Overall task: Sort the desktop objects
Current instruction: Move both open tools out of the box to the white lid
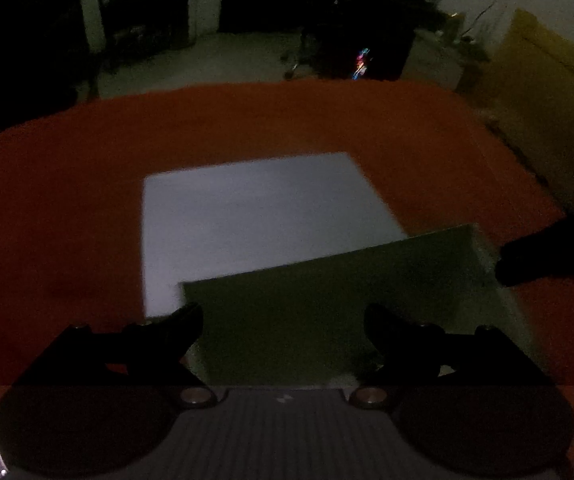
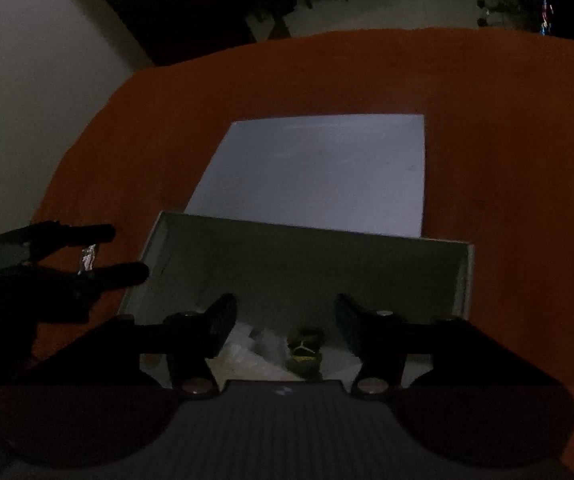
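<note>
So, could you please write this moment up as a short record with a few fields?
surface: orange table
sheet: pale rectangle lying flat, its near edge hidden behind the box
box: open grey box, near side of the table
box contents: crumpled clear wrapping and a small dark and yellow item; too dim to identify
left gripper: open, empty, above the box
right gripper: open, empty, above the box contents
lighting: very dim

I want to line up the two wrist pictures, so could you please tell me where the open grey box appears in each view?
Left wrist: the grey box sits lower centre-right, behind the left gripper.
Right wrist: the box fills the lower centre, small items inside it near the bottom.
Shared landmark: the white sheet lies just beyond the box on the orange tabletop.
</note>
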{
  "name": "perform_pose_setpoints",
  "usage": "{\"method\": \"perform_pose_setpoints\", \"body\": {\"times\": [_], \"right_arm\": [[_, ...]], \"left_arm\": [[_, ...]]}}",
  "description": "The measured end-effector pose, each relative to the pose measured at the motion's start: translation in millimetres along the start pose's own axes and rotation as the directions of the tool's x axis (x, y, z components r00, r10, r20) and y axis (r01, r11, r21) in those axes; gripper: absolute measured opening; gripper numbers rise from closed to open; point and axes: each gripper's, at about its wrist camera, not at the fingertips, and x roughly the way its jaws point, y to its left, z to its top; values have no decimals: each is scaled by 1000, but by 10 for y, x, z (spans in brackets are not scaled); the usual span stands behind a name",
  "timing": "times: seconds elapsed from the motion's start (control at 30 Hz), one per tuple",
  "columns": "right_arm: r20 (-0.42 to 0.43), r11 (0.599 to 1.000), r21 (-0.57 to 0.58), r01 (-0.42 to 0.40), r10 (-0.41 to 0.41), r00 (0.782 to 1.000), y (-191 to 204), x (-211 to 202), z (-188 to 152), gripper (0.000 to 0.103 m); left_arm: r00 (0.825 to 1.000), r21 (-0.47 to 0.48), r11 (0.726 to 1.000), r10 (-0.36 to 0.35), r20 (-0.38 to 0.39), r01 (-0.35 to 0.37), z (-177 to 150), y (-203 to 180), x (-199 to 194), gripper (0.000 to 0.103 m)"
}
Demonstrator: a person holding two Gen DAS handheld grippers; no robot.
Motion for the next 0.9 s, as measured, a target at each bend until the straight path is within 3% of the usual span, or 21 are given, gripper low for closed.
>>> {"method": "perform_pose_setpoints", "body": {"times": [0.17, 0.27, 0.33, 0.4, 0.57, 0.73, 0.9], "right_arm": [[40, 1000, 1, 7, -7, 999, -288, -57, 272, 63], [69, 1000, 6, 8, -8, 998, -515, -39, 498, 76], [97, 1000, 26, 18, -20, 995, -663, -14, 656, 92], [114, 998, 59, 31, -38, 993, -825, 45, 831, 92], [132, 994, 79, 70, -80, 988, -1155, 256, 1171, 95], [54, 990, 113, 90, -97, 994, -1430, 732, 1396, 97], [-6, 984, 148, 100, -100, 995, -1572, 1165, 1552, 97]], "left_arm": [[999, -36, 999, 32, -15, -33, 152, 446, 174, 89], [998, -72, 996, 57, -26, -59, 269, 731, 358, 93], [995, -93, 991, 99, -22, -101, 344, 877, 489, 96], [987, -109, 982, 159, 8, -157, 416, 1005, 621, 96], [985, -124, 978, 171, -9, -170, 555, 1234, 1049, 97], [979, -117, 972, 201, -25, -203, 574, 1349, 1418, 97], [990, -178, 975, 125, -61, -134, 587, 1563, 1797, 97]]}}
